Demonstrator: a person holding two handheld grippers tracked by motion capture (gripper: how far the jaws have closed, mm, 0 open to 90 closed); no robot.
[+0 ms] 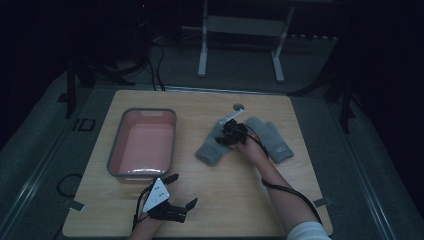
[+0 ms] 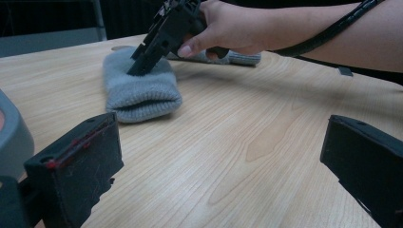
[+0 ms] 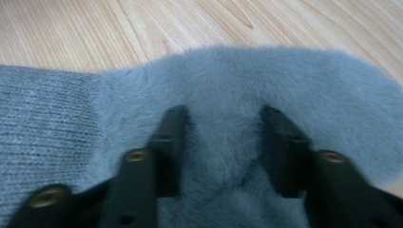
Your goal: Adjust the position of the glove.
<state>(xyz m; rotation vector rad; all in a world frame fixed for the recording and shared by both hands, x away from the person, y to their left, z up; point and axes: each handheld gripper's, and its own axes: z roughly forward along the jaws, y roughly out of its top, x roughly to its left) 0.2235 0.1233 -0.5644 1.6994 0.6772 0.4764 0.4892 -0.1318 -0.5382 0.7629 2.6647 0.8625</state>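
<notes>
The right gripper (image 3: 221, 152) has its two black jaws partly closed, pressed down into a soft grey fuzzy mitten (image 3: 247, 90). A bump of grey fluff is bunched up between the jaws, and both touch it. The mitten is fluffy at this end and has a ribbed knit cuff at the other end. It lies flat on the light wooden table (image 1: 225, 190), near the middle, pointing toward the person. A second grey mitten (image 1: 272, 137) lies just beside it, under the person's right hand (image 1: 250, 147).

The left gripper (image 1: 180, 192) has its jaws wide open with nothing between them. It sits near the front edge of the table, close to a grey plastic tub with a pink inside (image 1: 142, 142).
</notes>
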